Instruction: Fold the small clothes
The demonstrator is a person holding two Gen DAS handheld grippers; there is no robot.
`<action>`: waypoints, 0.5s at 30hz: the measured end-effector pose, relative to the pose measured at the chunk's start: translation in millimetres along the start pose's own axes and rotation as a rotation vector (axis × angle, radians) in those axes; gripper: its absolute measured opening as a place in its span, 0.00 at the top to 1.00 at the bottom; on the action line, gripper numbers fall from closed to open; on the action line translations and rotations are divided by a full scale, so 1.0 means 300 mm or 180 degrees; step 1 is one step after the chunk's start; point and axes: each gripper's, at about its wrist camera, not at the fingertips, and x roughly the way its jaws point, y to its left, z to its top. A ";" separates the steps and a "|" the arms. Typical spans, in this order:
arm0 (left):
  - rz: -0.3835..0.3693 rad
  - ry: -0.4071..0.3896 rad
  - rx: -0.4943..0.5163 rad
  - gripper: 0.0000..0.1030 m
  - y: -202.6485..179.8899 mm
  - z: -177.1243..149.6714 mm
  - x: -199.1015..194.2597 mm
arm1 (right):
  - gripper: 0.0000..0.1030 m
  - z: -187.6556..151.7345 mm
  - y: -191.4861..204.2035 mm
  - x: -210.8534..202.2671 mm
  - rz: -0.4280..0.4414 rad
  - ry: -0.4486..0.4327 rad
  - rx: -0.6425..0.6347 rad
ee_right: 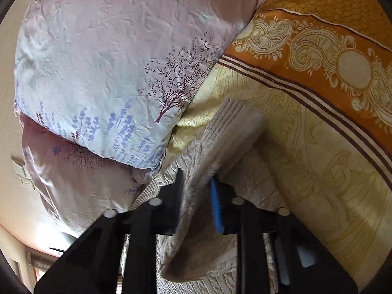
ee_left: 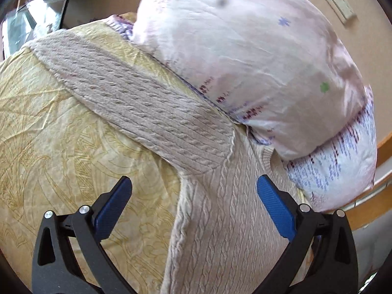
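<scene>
A beige cable-knit sweater (ee_left: pixel 215 220) lies on a pale yellow patterned bedsheet (ee_left: pixel 61 134). One sleeve (ee_left: pixel 137 103) stretches out to the upper left. My left gripper (ee_left: pixel 194 187) is open and empty, its blue-padded fingers apart just above the sweater's shoulder and armpit. In the right wrist view my right gripper (ee_right: pixel 197 188) is shut on the sweater's other sleeve (ee_right: pixel 215 147), which is lifted and runs forward to its ribbed cuff (ee_right: pixel 227 112). The sweater body (ee_right: pixel 220 257) lies under it.
Two stacked pillows with pink and lavender prints (ee_left: pixel 245 49) (ee_right: pixel 110 73) press against the sweater's neck side. An orange paisley blanket border (ee_right: pixel 330 61) runs along the right. A wooden bed frame (ee_left: pixel 367 210) and wall switches (ee_left: pixel 340 2) are behind.
</scene>
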 end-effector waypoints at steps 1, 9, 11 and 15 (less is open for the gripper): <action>0.0008 -0.0035 -0.0158 0.02 0.035 0.018 -0.002 | 0.90 -0.009 0.021 0.013 0.0071 0.0021 -0.0029; 0.0188 -0.0559 -0.0759 0.02 0.247 0.123 -0.067 | 0.91 -0.262 0.346 0.214 0.0697 0.0858 -0.0663; 0.0260 -0.0692 -0.0800 0.02 0.274 0.148 -0.083 | 0.91 -0.366 0.424 0.304 0.0697 0.1174 -0.0893; 0.0276 -0.0776 -0.0845 0.02 0.316 0.193 -0.093 | 0.91 -0.554 0.514 0.464 0.0455 0.1670 -0.1379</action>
